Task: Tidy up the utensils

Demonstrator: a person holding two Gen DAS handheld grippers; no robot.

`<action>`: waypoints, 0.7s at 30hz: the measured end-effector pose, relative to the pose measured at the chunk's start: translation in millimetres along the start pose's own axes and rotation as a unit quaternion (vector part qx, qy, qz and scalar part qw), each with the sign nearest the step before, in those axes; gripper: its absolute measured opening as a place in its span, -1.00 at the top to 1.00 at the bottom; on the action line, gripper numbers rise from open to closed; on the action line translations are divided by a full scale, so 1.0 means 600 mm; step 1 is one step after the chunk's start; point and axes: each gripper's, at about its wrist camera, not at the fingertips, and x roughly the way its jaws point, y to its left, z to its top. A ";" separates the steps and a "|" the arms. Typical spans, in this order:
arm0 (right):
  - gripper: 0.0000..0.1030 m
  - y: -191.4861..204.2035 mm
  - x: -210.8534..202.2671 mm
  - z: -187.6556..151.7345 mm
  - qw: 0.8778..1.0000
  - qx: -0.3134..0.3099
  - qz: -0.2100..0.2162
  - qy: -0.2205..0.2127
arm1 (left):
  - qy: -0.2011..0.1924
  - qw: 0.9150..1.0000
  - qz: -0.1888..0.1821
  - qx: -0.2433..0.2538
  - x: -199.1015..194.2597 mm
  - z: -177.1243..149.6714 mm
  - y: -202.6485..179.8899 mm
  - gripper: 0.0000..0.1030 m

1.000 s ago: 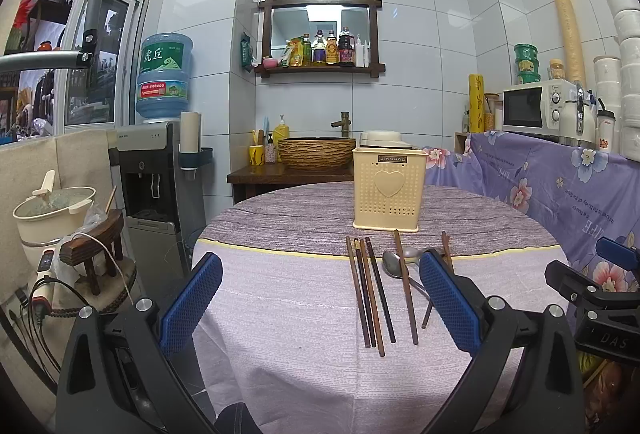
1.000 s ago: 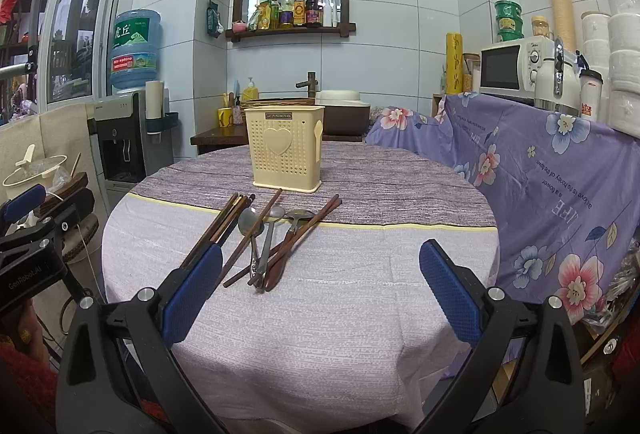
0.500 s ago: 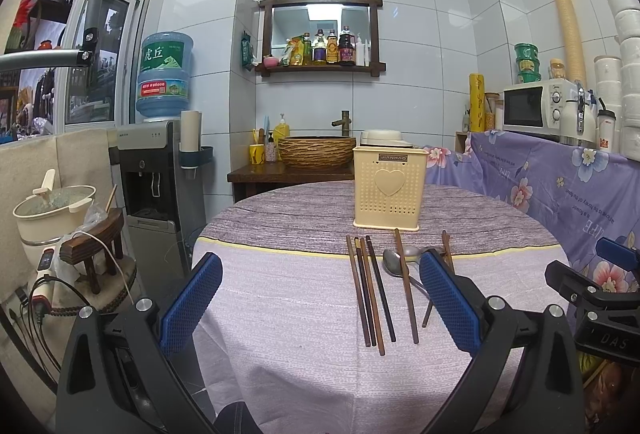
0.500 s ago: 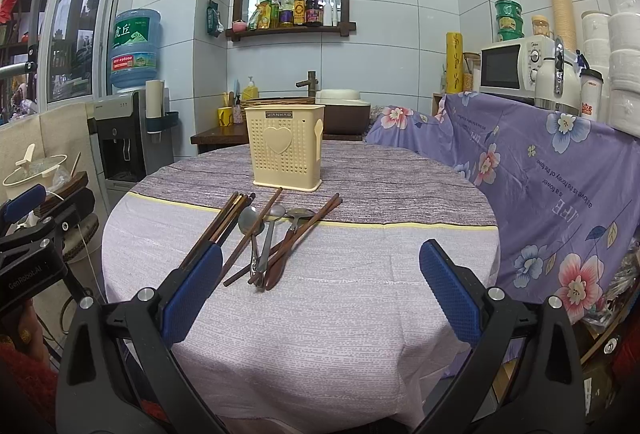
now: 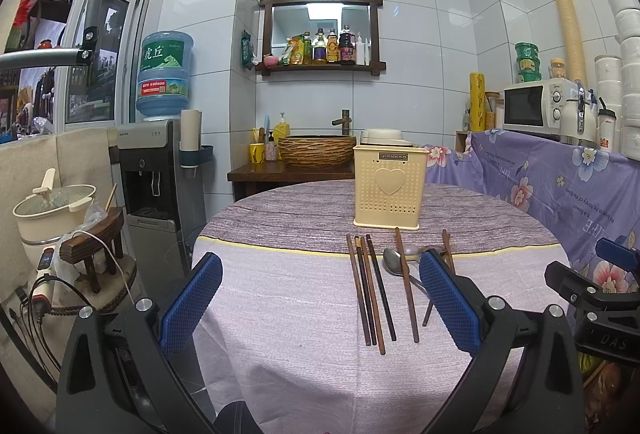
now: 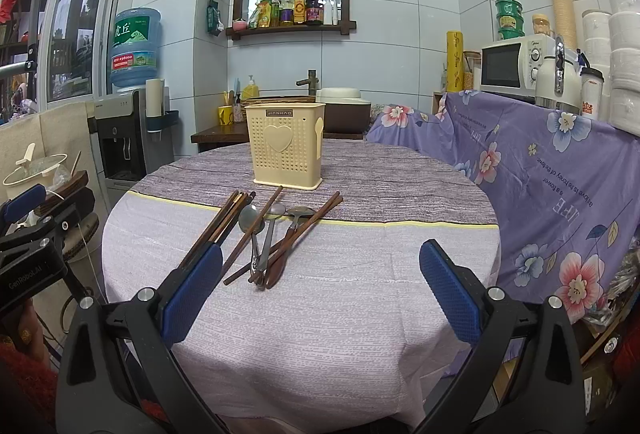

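Observation:
A cream plastic utensil holder (image 5: pixel 389 187) with a heart stands upright at the back of the round table; it also shows in the right wrist view (image 6: pixel 285 146). In front of it lie several dark wooden chopsticks (image 5: pixel 370 294) and metal spoons (image 5: pixel 394 261), seen in the right wrist view as a loose pile of chopsticks (image 6: pixel 224 224) and spoons (image 6: pixel 269 234). My left gripper (image 5: pixel 320 300) is open and empty, held near the table's front edge. My right gripper (image 6: pixel 320 292) is open and empty, also short of the utensils.
The table (image 6: pixel 320 314) has a lilac cloth that hangs over its edge. A purple flowered cover (image 6: pixel 560 194) drapes the counter at right, with a microwave (image 6: pixel 516 64) on it. A water dispenser (image 5: pixel 154 170) and a rice cooker (image 5: pixel 50 208) stand at left.

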 end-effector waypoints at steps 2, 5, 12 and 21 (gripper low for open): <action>-0.89 0.000 -0.001 -0.001 1.000 0.000 0.000 0.000 | 0.000 1.000 0.000 -0.001 0.000 0.000 0.000 -0.90; -0.89 0.000 0.000 -0.001 1.000 0.000 0.000 0.000 | 0.000 1.000 0.000 -0.001 0.001 0.001 -0.001 -0.90; -0.89 0.001 -0.001 -0.003 1.000 0.000 0.001 0.002 | 0.001 1.000 0.000 -0.001 0.001 0.000 0.001 -0.90; -0.89 0.002 0.009 -0.017 1.000 0.003 0.000 0.011 | 0.008 1.000 0.001 -0.001 0.008 -0.013 0.006 -0.90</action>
